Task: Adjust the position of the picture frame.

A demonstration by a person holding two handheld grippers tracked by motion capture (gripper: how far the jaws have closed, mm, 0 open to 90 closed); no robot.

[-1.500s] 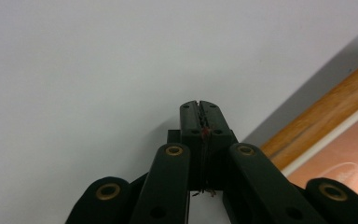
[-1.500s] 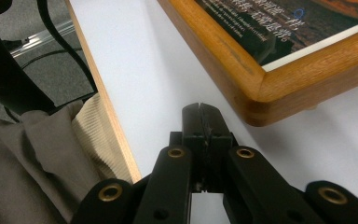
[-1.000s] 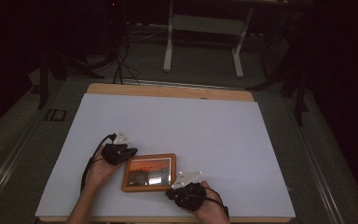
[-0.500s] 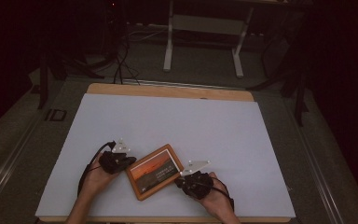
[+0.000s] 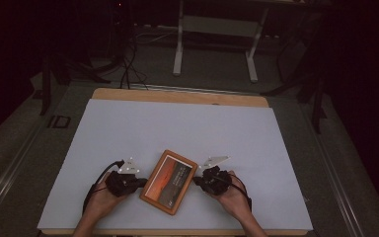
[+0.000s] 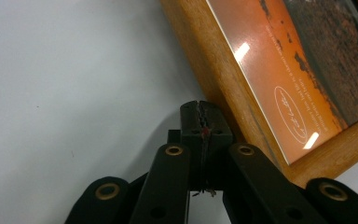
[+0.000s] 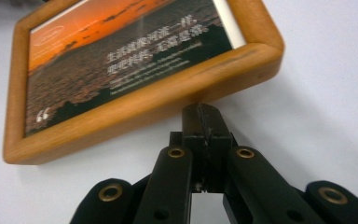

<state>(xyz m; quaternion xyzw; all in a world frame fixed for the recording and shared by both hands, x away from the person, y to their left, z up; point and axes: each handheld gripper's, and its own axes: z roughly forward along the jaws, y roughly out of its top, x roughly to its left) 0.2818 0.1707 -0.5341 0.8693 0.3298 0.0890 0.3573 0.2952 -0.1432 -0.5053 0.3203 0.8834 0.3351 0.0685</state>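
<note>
Left gripper (image 5: 137,181) held low in left hand (image 5: 101,200), jaws pressed together, tips pointed rightward in high view. Right gripper (image 5: 197,179) held in right hand (image 5: 229,196), jaws likewise closed, tips pointed leftward. Both forearms entered from bottom edge, grippers well apart, facing each other.

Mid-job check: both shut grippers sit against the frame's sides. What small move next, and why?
Probably keep nudging: the wooden picture frame lies askew on the white table, so the right gripper pushing its edge while the left gripper braces should turn it further.
</note>
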